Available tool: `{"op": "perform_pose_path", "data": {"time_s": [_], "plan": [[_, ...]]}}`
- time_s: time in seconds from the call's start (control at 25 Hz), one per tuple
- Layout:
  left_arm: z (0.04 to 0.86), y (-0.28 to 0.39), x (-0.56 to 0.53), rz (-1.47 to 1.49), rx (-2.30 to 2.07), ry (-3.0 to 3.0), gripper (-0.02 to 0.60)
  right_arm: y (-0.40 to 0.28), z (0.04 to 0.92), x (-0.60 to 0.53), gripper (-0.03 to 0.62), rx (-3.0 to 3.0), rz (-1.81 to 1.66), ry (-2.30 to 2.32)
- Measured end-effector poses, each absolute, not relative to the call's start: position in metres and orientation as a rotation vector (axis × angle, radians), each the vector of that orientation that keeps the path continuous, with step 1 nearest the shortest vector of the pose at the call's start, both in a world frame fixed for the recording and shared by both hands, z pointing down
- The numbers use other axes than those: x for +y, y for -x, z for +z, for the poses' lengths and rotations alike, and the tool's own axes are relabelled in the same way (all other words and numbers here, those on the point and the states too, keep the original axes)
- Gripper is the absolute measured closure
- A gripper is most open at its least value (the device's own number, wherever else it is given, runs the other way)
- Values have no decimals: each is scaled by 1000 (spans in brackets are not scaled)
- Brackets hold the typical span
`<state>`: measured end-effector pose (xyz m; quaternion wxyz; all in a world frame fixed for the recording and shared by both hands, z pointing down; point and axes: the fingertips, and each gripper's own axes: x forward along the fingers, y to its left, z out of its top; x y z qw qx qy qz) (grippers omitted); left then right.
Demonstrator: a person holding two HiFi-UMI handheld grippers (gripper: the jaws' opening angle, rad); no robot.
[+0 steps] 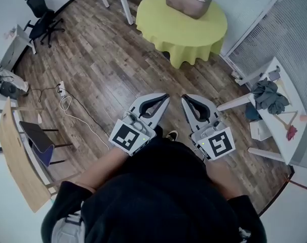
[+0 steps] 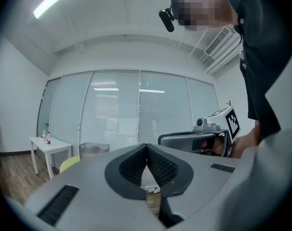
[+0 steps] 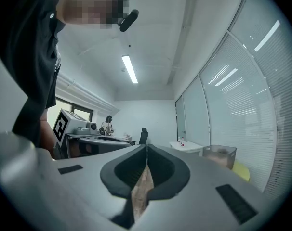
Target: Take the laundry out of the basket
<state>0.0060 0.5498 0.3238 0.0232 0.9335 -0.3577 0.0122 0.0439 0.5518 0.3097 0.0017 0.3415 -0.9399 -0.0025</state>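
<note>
Yellow-green tablecloth (image 1: 181, 34), grey basket (image 1: 190, 3)

Two tools are counted, the left tool (image 1: 165, 98) and the right tool (image 1: 185, 99), and with them two marker cubes, a left cube (image 1: 129, 136) and a right cube (image 1: 219, 145). One basket (image 1: 188, 5) is seen, carried by one round worktop (image 1: 163, 32) draped in yellow-green cloth. Two white worktops are counted, a far white worktop (image 1: 125, 4) and a side white worktop (image 1: 294, 97); on the latter one pile of dark clothes (image 1: 269, 96) is found. One black office chair (image 1: 42, 19) and one power strip (image 1: 62, 89) are counted on the floor. Two small bottles (image 2: 46, 137) are made out in the left gripper view.
</note>
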Motion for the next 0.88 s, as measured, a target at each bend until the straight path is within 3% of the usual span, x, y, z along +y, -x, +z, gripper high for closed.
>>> {"op": "perform_pose_path", "data": {"time_s": [0.88], "plan": [[326, -43, 451, 28, -987, -2929, 578, -74, 322, 457, 568, -2884, 33, -1106]]}}
